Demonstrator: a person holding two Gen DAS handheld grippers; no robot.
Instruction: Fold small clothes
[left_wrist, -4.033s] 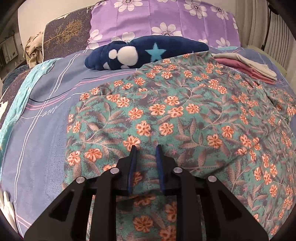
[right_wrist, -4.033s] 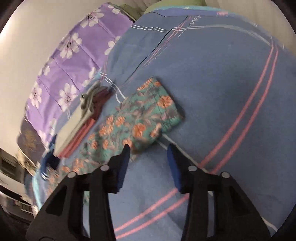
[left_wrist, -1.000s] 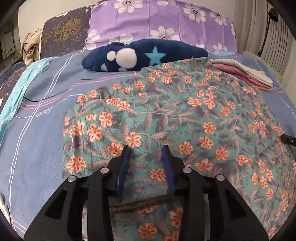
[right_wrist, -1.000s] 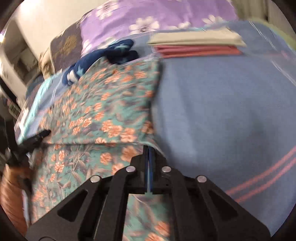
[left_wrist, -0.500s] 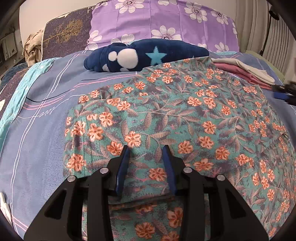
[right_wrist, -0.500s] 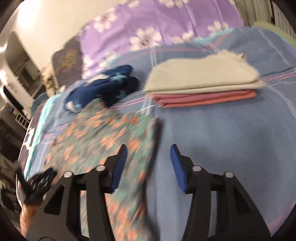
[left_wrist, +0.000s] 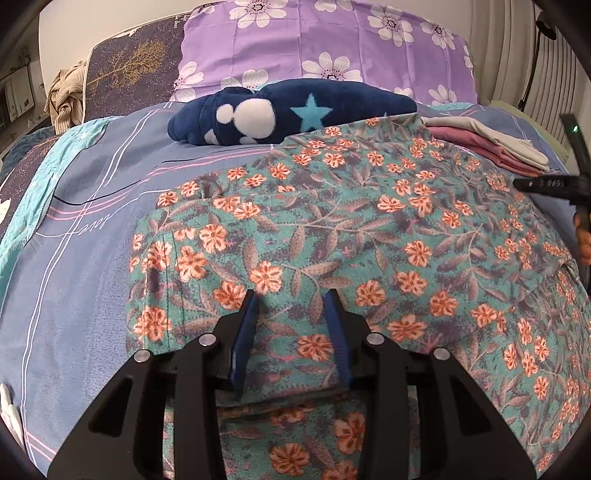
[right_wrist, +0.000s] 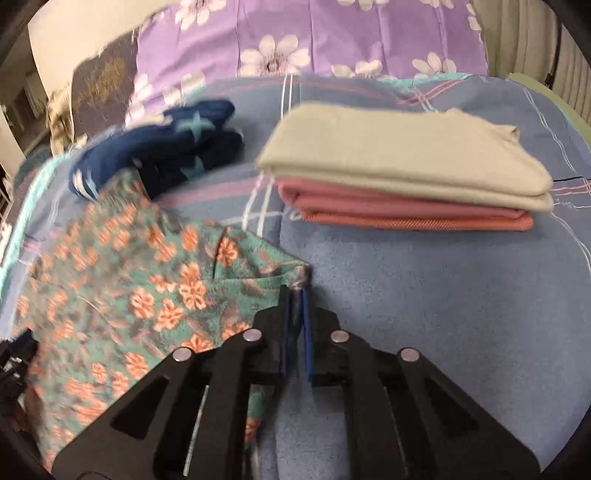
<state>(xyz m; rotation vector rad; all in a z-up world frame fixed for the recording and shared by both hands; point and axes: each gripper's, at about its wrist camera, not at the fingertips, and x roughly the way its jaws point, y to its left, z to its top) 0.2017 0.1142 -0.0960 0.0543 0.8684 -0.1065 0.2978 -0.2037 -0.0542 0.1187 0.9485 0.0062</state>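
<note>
Teal floral garment (left_wrist: 332, 229) lies spread on the bed (left_wrist: 74, 221). Left tongs (left_wrist: 291, 299) stand partly open, resting on it. Right tongs (right_wrist: 295, 291) are closing on its corner.

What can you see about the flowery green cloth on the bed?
The flowery cloth is thin teal fabric printed with orange blossoms and grey leaves. It lies spread over the blue bedsheet, with a folded layer near the front. Its far edge reaches the navy star blanket. The left gripper rests on it, jaws apart. The right gripper is closing on its corner, with cloth between the pads.
</note>
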